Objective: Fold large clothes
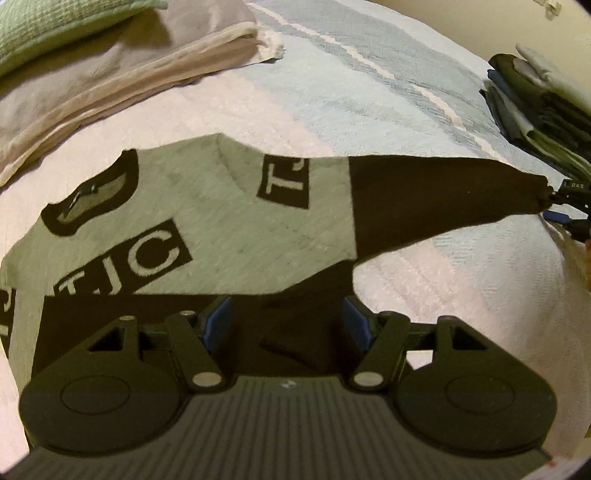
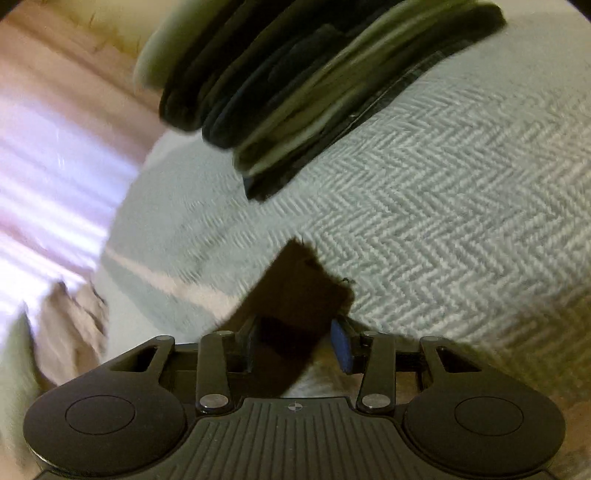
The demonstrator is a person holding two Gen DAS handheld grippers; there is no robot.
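A grey shirt (image 1: 221,214) with black "TJC" patches and black sleeves lies spread on the bed in the left wrist view. Its black sleeve (image 1: 436,199) is drawn out taut to the right, where my right gripper (image 1: 569,195) pinches the cuff. In the right wrist view the black sleeve end (image 2: 299,295) sits between the fingers of my right gripper (image 2: 295,332), which is shut on it. My left gripper (image 1: 286,317) hovers over the shirt's black lower part, its blue pads (image 1: 218,321) wide apart and pressing nothing.
A stack of dark folded clothes (image 1: 535,107) (image 2: 314,81) sits on the herringbone bedspread (image 2: 461,221) to the right. Folded beige cloth (image 1: 129,81) and a green pillow (image 1: 44,26) lie at the far left. The pale quilt (image 1: 461,295) surrounds the shirt.
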